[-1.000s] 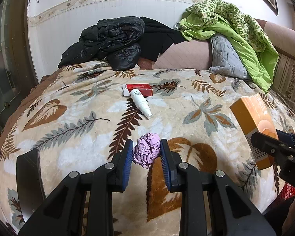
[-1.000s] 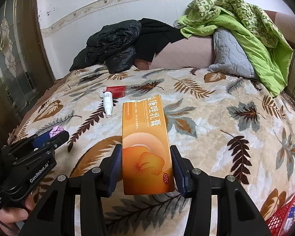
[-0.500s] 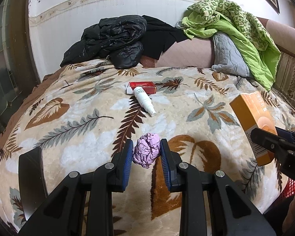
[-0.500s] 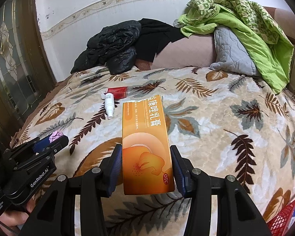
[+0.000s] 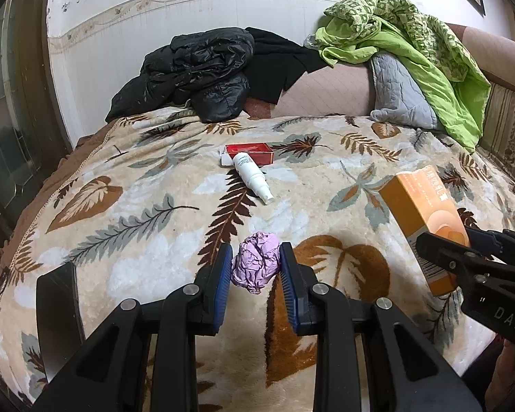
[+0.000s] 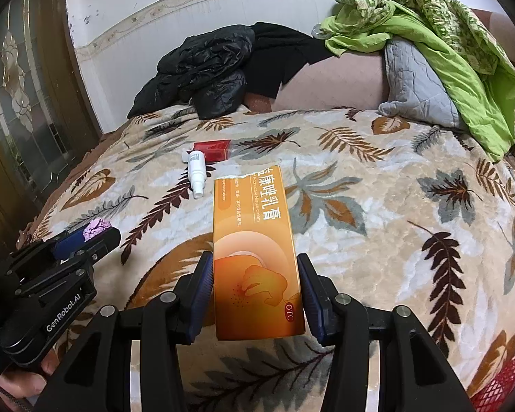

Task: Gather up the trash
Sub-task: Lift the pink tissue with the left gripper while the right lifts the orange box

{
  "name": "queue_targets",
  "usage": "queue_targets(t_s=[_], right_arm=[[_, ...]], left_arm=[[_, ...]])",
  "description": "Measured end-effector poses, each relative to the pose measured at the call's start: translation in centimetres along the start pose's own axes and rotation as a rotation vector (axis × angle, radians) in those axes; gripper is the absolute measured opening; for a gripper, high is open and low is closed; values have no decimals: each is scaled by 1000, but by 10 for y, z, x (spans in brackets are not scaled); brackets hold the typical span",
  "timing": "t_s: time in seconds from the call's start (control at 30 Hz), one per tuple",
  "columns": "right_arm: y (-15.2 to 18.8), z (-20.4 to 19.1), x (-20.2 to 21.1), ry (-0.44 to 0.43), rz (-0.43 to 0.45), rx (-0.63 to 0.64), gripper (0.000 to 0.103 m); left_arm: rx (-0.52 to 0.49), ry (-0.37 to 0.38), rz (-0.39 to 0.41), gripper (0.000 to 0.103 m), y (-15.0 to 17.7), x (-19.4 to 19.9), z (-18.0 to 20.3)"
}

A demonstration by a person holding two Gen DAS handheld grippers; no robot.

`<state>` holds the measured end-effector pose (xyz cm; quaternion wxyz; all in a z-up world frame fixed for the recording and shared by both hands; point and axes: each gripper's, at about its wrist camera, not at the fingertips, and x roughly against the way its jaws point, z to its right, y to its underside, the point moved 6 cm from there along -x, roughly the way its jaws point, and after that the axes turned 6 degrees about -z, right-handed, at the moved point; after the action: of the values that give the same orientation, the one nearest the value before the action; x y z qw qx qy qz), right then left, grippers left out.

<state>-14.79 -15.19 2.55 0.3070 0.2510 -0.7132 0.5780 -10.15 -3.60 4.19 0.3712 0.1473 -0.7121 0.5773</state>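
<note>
Blue-padded fingers [image 6: 202,292] of the right gripper [image 6: 255,295] clamped an orange ointment box [image 6: 255,261] marked "OTC" and Chinese text, its long axis pointing away over the leaf-print blanket [image 6: 377,206]. Left gripper [image 5: 255,271], lettered "GenRobot.AI", pinched a crumpled purple paper ball [image 5: 257,261] near-left; a white spray bottle [image 5: 252,176] lay farther off.
</note>
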Motion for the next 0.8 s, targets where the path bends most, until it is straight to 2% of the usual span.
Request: queue_targets(t_s=[0.8], right_arm=[[0,-3,-3,-3,-3,5,51]], left_arm=[[-5,-3,1,27,-1,0,-1]])
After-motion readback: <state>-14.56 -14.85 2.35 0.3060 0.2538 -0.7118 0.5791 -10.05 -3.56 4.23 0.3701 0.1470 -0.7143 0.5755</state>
